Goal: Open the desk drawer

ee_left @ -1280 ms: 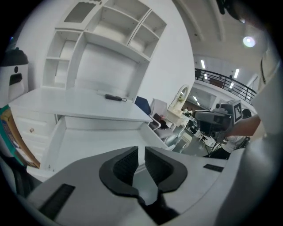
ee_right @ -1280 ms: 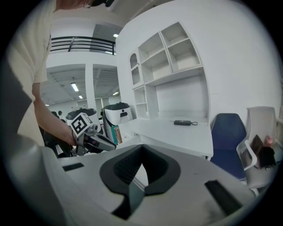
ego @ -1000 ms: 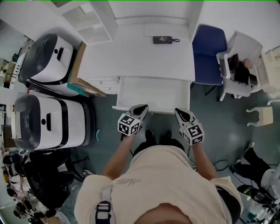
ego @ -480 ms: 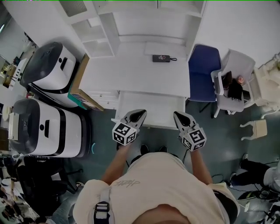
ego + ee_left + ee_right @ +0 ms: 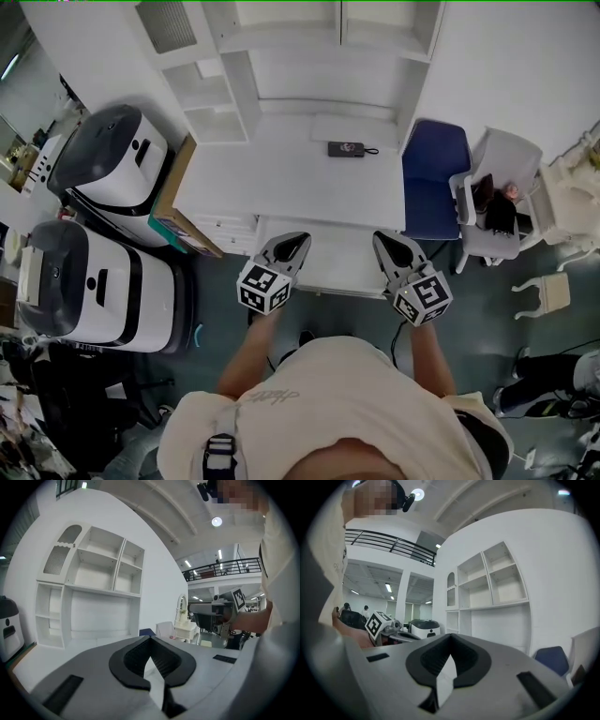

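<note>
- Left tongs (image 5: pixel 292 242): pressed together, holding nothing, over the drawer.
- Right tongs (image 5: pixel 386 242): pressed together, holding nothing.
- Drawer (image 5: pixel 333 255): pulled out from the white worktop (image 5: pixel 291 173), empty inside.

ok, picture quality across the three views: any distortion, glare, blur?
Head view: fisheye bows the desk edges, light even, sharp. Left gripper view: round black vignette, ceiling lamp blown out. Right gripper view: same vignette, a second lamp glaring, shelves bowed.
</note>
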A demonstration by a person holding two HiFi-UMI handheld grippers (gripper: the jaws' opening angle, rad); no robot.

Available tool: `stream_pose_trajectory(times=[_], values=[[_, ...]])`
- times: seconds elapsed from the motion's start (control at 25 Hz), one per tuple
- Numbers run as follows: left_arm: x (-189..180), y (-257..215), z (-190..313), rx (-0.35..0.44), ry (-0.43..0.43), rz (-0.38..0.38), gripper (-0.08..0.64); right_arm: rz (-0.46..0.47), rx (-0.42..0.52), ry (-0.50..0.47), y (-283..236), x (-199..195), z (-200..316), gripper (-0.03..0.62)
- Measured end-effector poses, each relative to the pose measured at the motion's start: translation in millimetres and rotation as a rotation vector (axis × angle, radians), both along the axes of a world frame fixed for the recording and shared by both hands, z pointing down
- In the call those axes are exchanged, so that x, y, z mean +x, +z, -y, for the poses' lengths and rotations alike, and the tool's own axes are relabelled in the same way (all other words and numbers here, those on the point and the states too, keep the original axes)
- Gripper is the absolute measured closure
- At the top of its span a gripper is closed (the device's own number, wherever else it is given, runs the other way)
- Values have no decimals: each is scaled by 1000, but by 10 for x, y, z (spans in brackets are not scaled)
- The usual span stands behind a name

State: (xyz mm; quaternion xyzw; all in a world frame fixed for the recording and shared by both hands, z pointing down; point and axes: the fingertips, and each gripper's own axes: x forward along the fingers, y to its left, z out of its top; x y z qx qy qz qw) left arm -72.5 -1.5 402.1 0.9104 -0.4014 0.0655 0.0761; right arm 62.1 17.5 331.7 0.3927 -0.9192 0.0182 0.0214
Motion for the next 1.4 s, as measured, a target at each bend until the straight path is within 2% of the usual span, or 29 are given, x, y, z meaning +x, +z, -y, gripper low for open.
stream_pose_trajectory(times=[0.16, 0.36, 0.52, 0.64, 0.96, 1.4], values=[[-14, -179, 104, 43, -9, 5, 557, 5, 38, -24, -150, -62, 37, 598], [-25, -452, 294, 96, -23, 7, 557, -13, 70, -7, -286, -62, 155, 597], [-17, -603, 383, 123, -26, 15, 557, 3, 87, -51, -387, -87, 150, 597], [12, -688, 418, 136, -23, 17, 557, 4, 98, -36, -430, -33, 162, 597], [51, -546, 344, 90, -14, 41, 557, 35, 55, 16, -344, 159, 170, 597], [-38, -389, 203, 51, -33, 30, 557, 45, 35, 6, -207, 114, 68, 597]])
